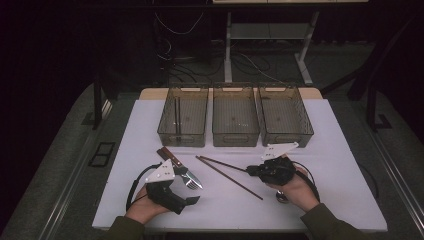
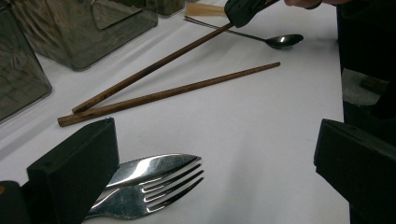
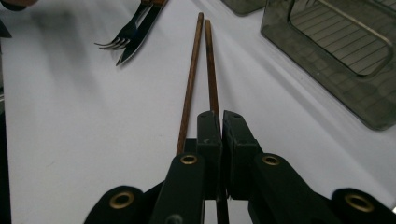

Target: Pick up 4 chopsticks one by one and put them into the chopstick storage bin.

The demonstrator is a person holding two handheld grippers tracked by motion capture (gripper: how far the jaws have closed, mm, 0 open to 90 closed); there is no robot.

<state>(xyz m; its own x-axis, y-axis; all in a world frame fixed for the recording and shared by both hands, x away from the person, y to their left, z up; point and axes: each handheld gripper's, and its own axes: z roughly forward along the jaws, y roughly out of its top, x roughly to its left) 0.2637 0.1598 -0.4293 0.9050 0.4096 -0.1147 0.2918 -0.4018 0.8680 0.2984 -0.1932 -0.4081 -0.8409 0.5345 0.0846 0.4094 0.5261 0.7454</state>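
Two brown chopsticks lie in a narrow V mid-table. My right gripper (image 1: pixel 251 170) (image 3: pixel 220 122) is shut on the end of one chopstick (image 1: pixel 225 164) (image 3: pixel 212 84), whose gripped end is raised slightly in the left gripper view (image 2: pixel 154 67). The other chopstick (image 1: pixel 232 180) (image 3: pixel 189 88) (image 2: pixel 173 93) lies flat beside it. My left gripper (image 1: pixel 187 187) (image 2: pixel 215 158) stands open at the front left. A steel fork (image 1: pixel 192 183) (image 2: pixel 149 193) and a wooden-handled knife (image 1: pixel 170 158) (image 2: pixel 154 165) lie together, their tips just inside its left jaw.
Three smoky clear bins stand in a row at the back; the left bin (image 1: pixel 165 131) holds a dark stick, the middle bin (image 1: pixel 235 137) and right bin (image 1: pixel 305 131) look bare. A spoon (image 1: pixel 282 197) (image 2: pixel 282 41) lies under the right hand. White table edge (image 1: pixel 240 227) runs along the front.
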